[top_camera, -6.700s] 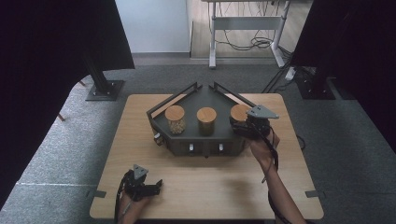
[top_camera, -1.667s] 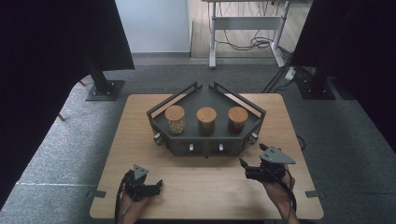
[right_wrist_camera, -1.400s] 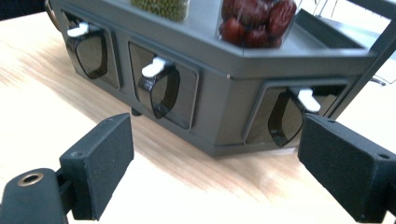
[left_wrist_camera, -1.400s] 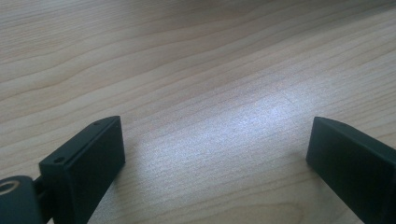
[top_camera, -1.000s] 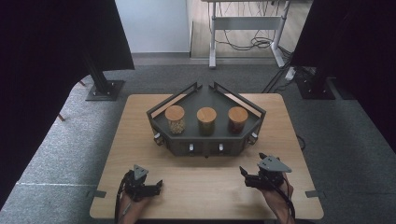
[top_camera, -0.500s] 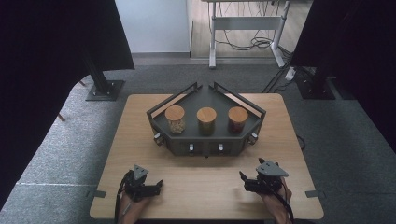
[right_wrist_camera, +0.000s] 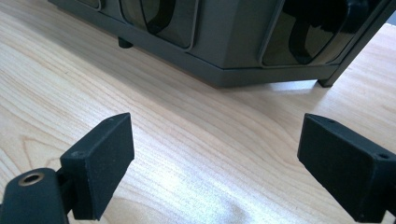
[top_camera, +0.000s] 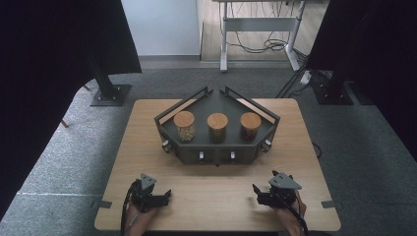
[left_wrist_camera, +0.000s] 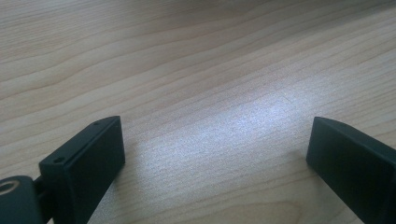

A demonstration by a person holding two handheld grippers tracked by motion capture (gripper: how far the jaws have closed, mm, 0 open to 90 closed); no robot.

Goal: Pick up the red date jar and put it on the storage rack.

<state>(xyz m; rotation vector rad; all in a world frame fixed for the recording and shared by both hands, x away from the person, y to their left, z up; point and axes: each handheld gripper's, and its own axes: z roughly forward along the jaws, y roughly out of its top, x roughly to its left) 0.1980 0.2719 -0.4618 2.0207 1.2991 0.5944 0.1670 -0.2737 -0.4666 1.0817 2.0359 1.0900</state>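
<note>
A wooden table [top_camera: 216, 196] on grey carpet, with dark curtains to either side and a desk frame behind. At the near left edge rests the left gripper [top_camera: 164, 197], its jaws spread wide over bare tabletop with nothing between them — the left gripper view confirms this, the two fingers [left_wrist_camera: 86, 161] standing well apart above the wood grain. In the middle of the table stands a dark angular rack [top_camera: 216, 150] carrying three cork-lidded jars in a row: the left jar [top_camera: 185, 126] with pale contents, the middle jar [top_camera: 217, 127] amber, the right jar [top_camera: 250, 126] darker reddish. All three stand upright and apart from one another. At the near right edge sits the right gripper [top_camera: 256, 191], likewise released and empty, jaws parted and aimed toward the rack's front panel [right_wrist_camera: 224, 51], near but not touching it.

Judged step: both hands parked at rest with all three jars seated in the rack — an ending or a pause between moves. Any further move calls for lifting a gripper over the rack's rail, centring it on a lid, and closing gently on the glass body.
</note>
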